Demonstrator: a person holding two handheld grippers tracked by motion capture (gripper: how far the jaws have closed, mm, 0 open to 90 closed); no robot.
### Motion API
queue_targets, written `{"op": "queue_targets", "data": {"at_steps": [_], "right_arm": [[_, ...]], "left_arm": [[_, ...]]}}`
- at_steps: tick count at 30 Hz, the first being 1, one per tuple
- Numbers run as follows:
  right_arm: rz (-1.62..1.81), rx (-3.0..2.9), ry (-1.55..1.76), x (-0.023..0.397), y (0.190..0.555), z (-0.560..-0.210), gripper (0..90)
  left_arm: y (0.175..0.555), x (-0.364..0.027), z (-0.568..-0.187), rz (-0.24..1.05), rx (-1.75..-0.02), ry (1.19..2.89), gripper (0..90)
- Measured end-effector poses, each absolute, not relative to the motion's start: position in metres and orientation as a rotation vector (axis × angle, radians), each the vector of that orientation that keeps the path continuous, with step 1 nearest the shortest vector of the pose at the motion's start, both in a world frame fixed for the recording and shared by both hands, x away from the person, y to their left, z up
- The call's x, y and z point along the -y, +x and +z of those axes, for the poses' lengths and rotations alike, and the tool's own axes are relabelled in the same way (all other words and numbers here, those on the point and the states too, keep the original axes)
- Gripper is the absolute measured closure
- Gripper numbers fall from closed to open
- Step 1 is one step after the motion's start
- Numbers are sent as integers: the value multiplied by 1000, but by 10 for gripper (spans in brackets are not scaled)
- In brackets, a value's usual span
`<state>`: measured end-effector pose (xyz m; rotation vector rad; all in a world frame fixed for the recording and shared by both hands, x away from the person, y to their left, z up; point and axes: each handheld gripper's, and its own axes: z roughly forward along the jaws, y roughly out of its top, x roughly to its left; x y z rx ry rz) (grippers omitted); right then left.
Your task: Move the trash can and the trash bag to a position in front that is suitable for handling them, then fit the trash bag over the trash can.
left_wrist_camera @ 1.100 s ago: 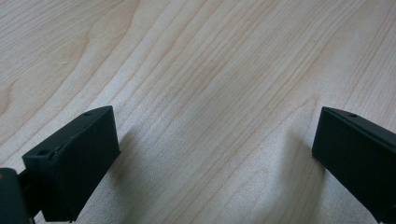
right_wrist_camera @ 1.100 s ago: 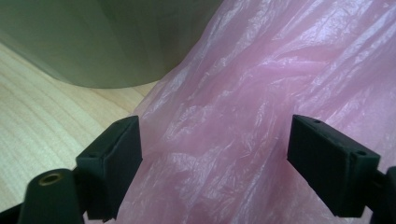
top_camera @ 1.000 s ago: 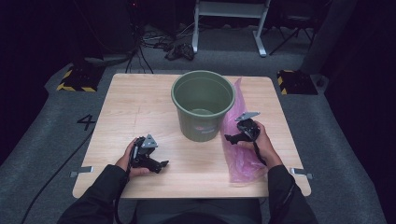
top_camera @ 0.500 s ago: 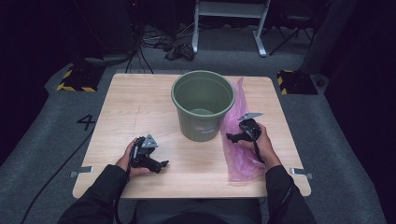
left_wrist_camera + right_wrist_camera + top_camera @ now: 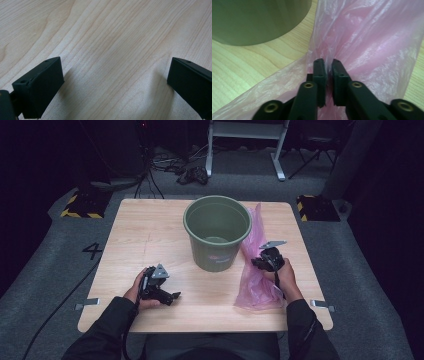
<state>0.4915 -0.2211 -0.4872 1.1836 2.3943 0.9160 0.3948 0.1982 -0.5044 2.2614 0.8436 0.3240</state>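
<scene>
- Pink plastic bag (image 5: 257,282) is laid flat on the table (image 5: 150,235), just right of the green bucket (image 5: 216,232).
- A fold of it is now pinched by the right gripper (image 5: 327,65), whose jaws have just been closing; lifting is judged possible next.
- Left gripper (image 5: 170,296) is rested open on bare wood.

1. The bench (image 5: 150,235) is pale wood with a fine streaked grain.
2. The bucket (image 5: 216,251) is dull olive green, with a small pink-and-white label low on its front.
3. The bag (image 5: 255,280) is see-through pink, with white glints on its creases.
4. The left tongs (image 5: 169,296) are black, with a grey plate on top.
5. The right tongs (image 5: 257,263) are black with brass-coloured rivets and a grey plate.
6. The sleeves (image 5: 107,327) are black.
7. The floor (image 5: 45,270) is dark grey, marked with a black "4".
8. Two floor blocks (image 5: 80,205) have yellow-and-black stripes.
</scene>
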Motion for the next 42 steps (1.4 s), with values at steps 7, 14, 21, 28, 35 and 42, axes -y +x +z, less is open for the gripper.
{"op": "queue_targets", "data": {"at_steps": [7,14,21,28,35,42], "right_arm": [[942,-2339,1168,229,482,-491,897],[995,-2269,1172,251,470,-485,900],[1072,-2194,1123,266,454,-466,900],[1143,-2138,1112,275,446,-452,900],[1187,-2092,1079,279,438,-440,900],[1223,-2058,1050,282,432,-429,900]], "left_arm": [[396,-198,-504,320,-842,2264,3],[397,-198,-504,323,-852,2258,3],[396,-199,-504,335,-853,2256,4],[397,-200,-504,331,-845,2262,4],[397,-200,-504,331,-845,2262,4],[397,-200,-504,324,-843,2262,4]]}}
